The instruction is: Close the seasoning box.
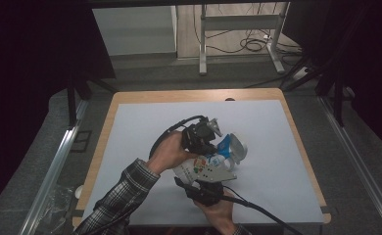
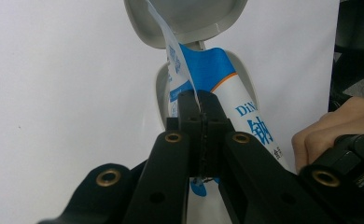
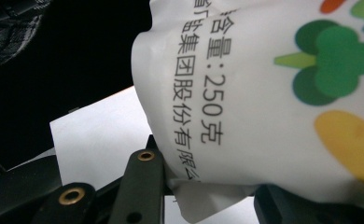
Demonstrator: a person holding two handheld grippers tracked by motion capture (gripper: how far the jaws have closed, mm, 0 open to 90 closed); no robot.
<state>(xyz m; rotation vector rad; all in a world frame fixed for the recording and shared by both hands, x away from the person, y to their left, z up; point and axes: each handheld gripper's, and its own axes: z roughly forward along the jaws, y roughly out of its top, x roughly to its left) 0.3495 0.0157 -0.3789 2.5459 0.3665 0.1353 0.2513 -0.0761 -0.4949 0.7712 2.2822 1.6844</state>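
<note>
Both grippers hold one white bag [image 1: 203,166] over the table [image 1: 277,147]. Left gripper [image 2: 201,105] is closed on its torn blue top. Right gripper [image 3: 208,186] clamps its lower end, jaws partly apart.

Plaid sleeve [image 1: 125,188]; black gripper [image 2: 201,109] arms, brass-ringed screws.

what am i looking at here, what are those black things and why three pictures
A person at a table holds a hand-held claw tool in each hand; no robot arm is involved. The high view looks down from above; the other two come from cameras riding on each claw. The left claw is shut on the thin top edge of a white and blue bag, over an open grey container. The right claw grips the bag's lower end, which has printed text and colourful shapes. The bag seems to be tipped toward the container, though nothing shows pouring out.
</note>
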